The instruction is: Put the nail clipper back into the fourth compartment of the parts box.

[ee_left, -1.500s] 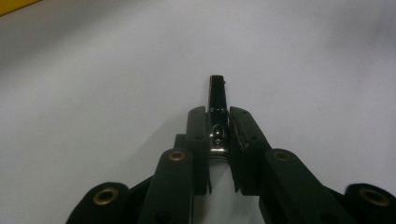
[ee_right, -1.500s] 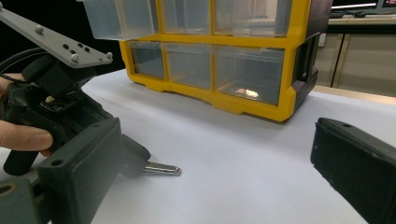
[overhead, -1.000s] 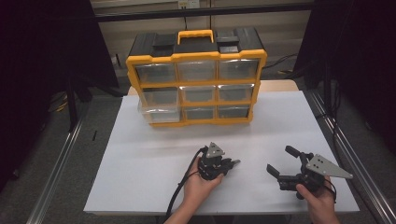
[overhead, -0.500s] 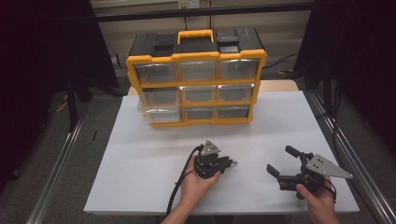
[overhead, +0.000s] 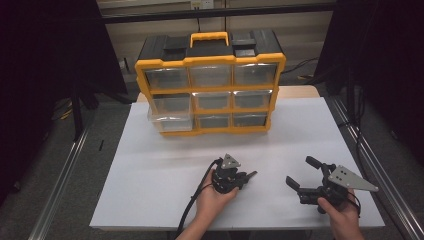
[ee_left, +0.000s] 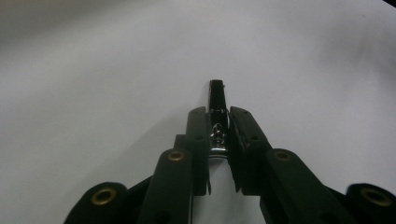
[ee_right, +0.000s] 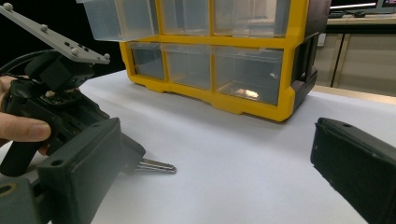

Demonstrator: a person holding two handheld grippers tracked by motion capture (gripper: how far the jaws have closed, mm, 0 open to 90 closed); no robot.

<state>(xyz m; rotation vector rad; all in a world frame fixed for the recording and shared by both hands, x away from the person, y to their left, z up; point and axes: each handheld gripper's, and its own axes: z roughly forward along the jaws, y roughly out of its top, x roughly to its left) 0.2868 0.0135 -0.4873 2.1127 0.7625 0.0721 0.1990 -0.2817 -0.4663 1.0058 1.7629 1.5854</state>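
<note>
Small black-and-chrome clip (ee_left: 217, 116), clamped in left gripper (ee_left: 217, 125), above white table (ee_left: 93, 93)

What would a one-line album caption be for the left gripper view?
Left gripper clamped on a small black-and-metal clip above the white table.

Colours here are pretty simple: the organizer (overhead: 210, 85) at the far side is bright yellow with a black top, a yellow handle and see-through, colourless drawers (overhead: 212, 75). The table (overhead: 150, 175) is plain white, no pattern. Both grippers are black, left gripper (overhead: 248, 176) and right gripper (overhead: 302, 173), each with a grey plate on top. The clip (ee_left: 217, 100) is black with shiny silver metal.
</note>
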